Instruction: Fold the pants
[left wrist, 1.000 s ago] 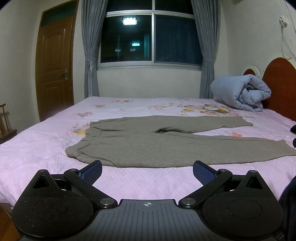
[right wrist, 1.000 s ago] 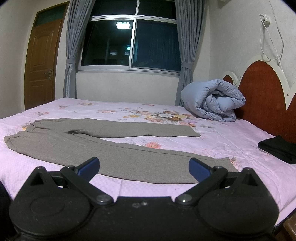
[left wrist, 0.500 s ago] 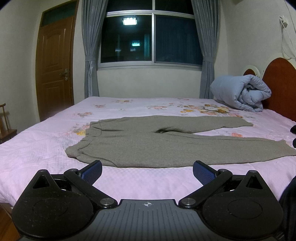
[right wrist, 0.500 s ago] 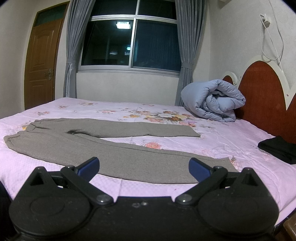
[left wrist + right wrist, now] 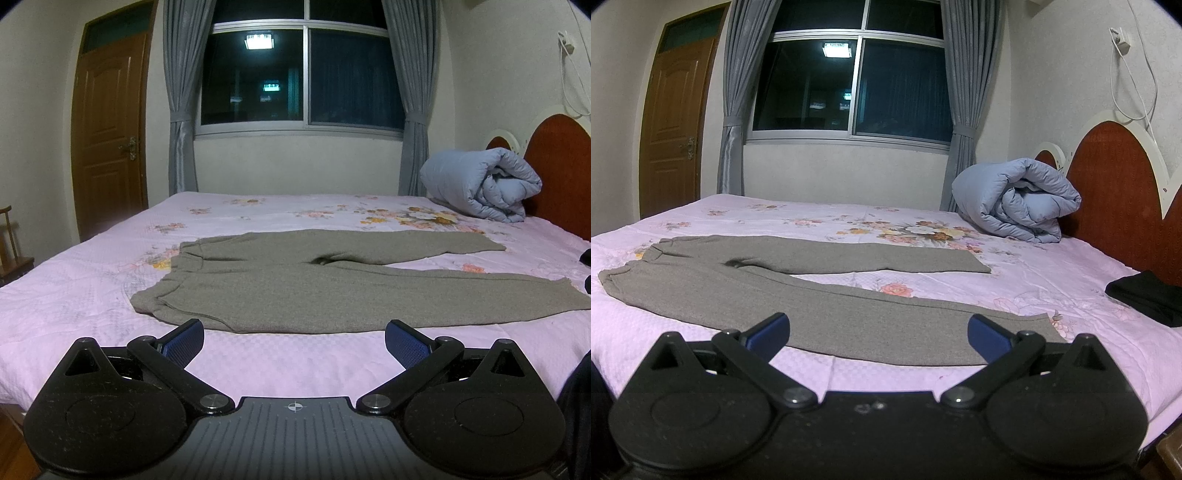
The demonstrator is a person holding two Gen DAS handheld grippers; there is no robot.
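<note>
The grey pants [image 5: 295, 284] lie flat and unfolded on the pink floral bed [image 5: 74, 295], waistband toward the door side, the two legs splayed apart toward the headboard [image 5: 1115, 192]. Both grippers hang above the near bed edge with jaws spread wide and nothing between them: the left gripper [image 5: 294, 341] faces the waist end, the right gripper [image 5: 879, 338] the near leg's hem. The first fold probably wants the near leg laid over the far one, so each gripper should pinch the near edge, at the waistband corner and at the hem, taking both fabric layers. Lifting together keeps the leg taut and unwrinkled.
</note>
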